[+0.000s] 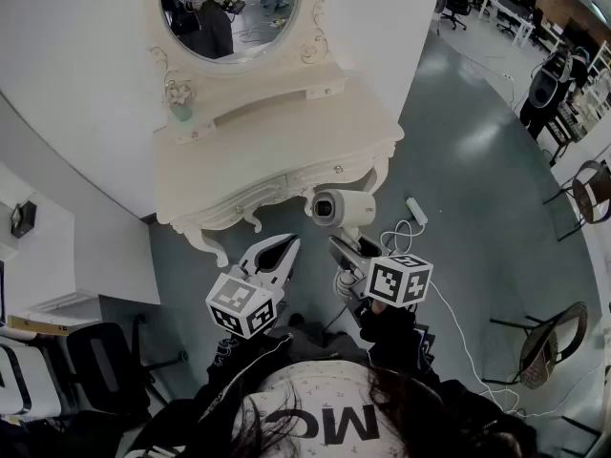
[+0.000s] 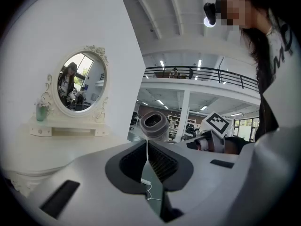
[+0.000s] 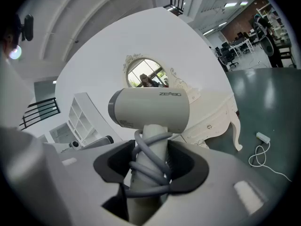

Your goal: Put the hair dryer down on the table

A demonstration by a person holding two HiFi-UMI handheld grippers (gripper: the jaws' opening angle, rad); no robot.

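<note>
A white hair dryer [image 1: 334, 208] hangs in the air just off the front edge of the cream dressing table [image 1: 277, 141], nozzle toward me. My right gripper [image 1: 346, 248] is shut on its handle, which has the grey cord wound round it. In the right gripper view the hair dryer [image 3: 150, 109] stands upright between the pads of the right gripper [image 3: 150, 166], with the dressing table [image 3: 211, 112] behind it. My left gripper [image 1: 284, 246] floats beside it to the left, shut and holding nothing. In the left gripper view the left gripper [image 2: 147, 147] has its pads meeting, and the hair dryer [image 2: 154, 125] shows beyond them.
An oval mirror [image 1: 229, 8] rises at the table's back, with a small green pot [image 1: 179, 103] on its shelf. A white power strip [image 1: 416, 210] and its cable [image 1: 449, 313] lie on the floor to the right. Chairs [image 1: 549, 337] stand at right, and a black chair [image 1: 95, 370] at lower left.
</note>
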